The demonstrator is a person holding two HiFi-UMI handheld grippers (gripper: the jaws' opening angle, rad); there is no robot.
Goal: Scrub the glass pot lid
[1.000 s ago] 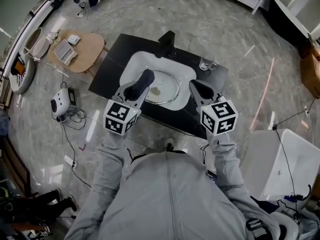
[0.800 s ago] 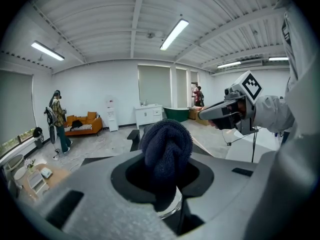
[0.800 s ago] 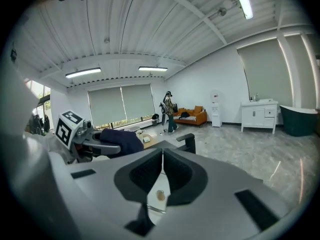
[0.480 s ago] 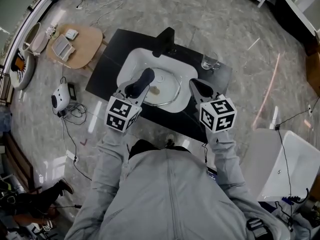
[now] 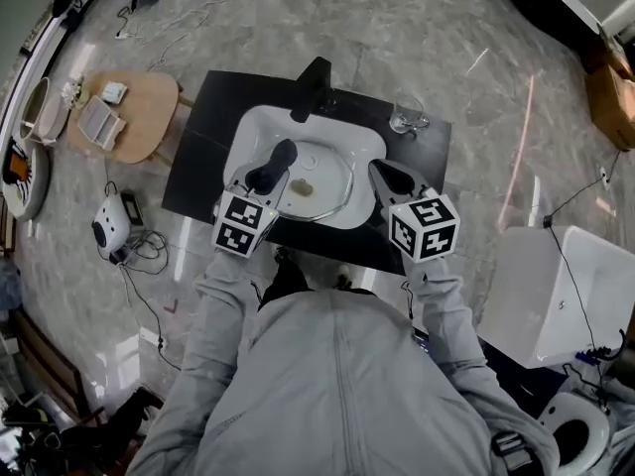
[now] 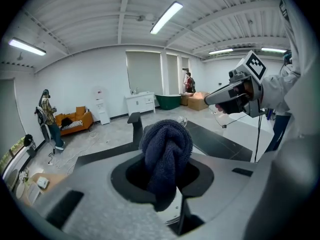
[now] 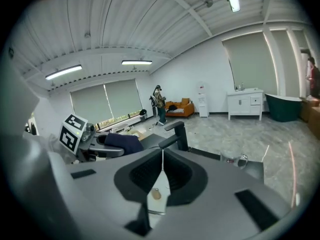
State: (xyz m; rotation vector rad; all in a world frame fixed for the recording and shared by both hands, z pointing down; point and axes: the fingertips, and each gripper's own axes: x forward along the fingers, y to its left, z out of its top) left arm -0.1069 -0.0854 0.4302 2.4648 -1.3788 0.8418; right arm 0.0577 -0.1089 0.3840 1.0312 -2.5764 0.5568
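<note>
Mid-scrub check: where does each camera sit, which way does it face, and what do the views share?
Head view: on the person's head, steeply down at the sink holding the glass pot lid; sleeves, left gripper, right gripper show.
Left gripper view: on that gripper, along jaws shut on the dark cloth, toward the faucet; right gripper at right.
Right gripper view: on that gripper, along shut empty jaws, toward the faucet; left gripper at left.
Shared: all three show the faucet.

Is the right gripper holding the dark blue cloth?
No, the cloth sits in the left gripper; the right gripper has its jaws closed on nothing.
</note>
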